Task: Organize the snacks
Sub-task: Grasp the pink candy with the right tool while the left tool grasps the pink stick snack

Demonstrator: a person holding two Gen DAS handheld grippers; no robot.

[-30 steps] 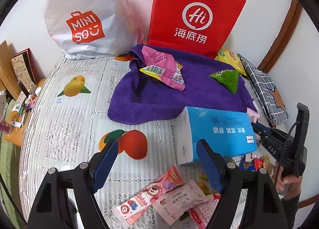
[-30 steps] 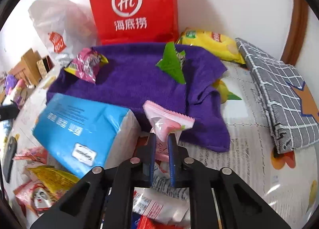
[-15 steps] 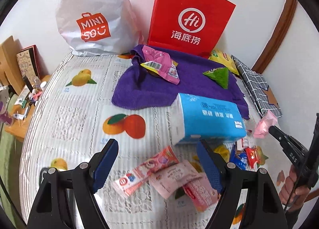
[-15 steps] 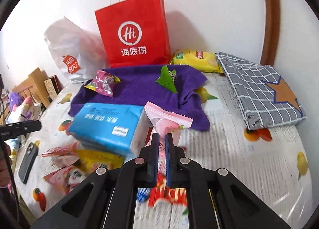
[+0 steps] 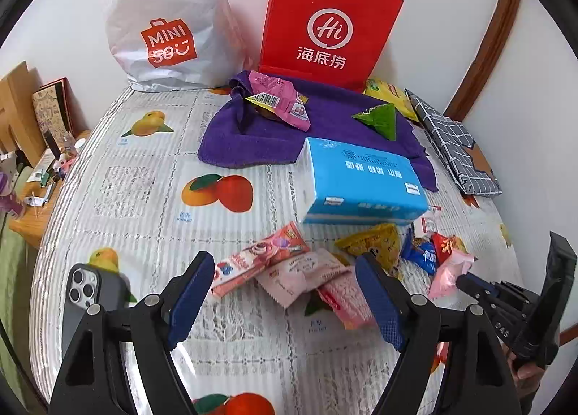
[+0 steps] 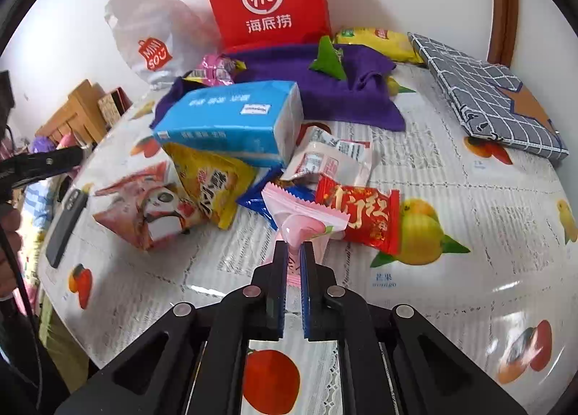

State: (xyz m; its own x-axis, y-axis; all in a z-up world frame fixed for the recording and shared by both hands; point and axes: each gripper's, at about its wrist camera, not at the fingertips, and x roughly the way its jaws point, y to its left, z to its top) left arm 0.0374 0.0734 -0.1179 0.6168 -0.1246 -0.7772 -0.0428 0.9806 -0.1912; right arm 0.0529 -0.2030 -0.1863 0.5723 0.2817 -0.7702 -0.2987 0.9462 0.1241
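My right gripper (image 6: 293, 247) is shut on a small pink snack packet (image 6: 301, 216) and holds it above the table near a pile of loose snacks; the packet also shows in the left wrist view (image 5: 449, 272). The pile holds a red packet (image 6: 365, 214), a yellow bag (image 6: 207, 184), a panda packet (image 6: 151, 207) and a blue packet (image 6: 260, 198). My left gripper (image 5: 285, 292) is open and empty above pink packets (image 5: 289, 267). A purple towel (image 5: 336, 122) at the back carries a pink-yellow bag (image 5: 280, 100) and a green packet (image 5: 377, 119).
A blue tissue pack (image 5: 361, 180) lies between towel and pile. A red paper bag (image 5: 328, 21) and white Miniso bag (image 5: 166, 21) stand at the wall. A grey checked cloth (image 6: 484, 90), yellow chip bag (image 6: 379, 43) and phone (image 5: 86, 299) lie on the fruit-print tablecloth (image 5: 137, 191).
Both grippers have pulled back toward the table's near side. The right gripper has carried the pink packet from the towel's edge back over the snack pile.
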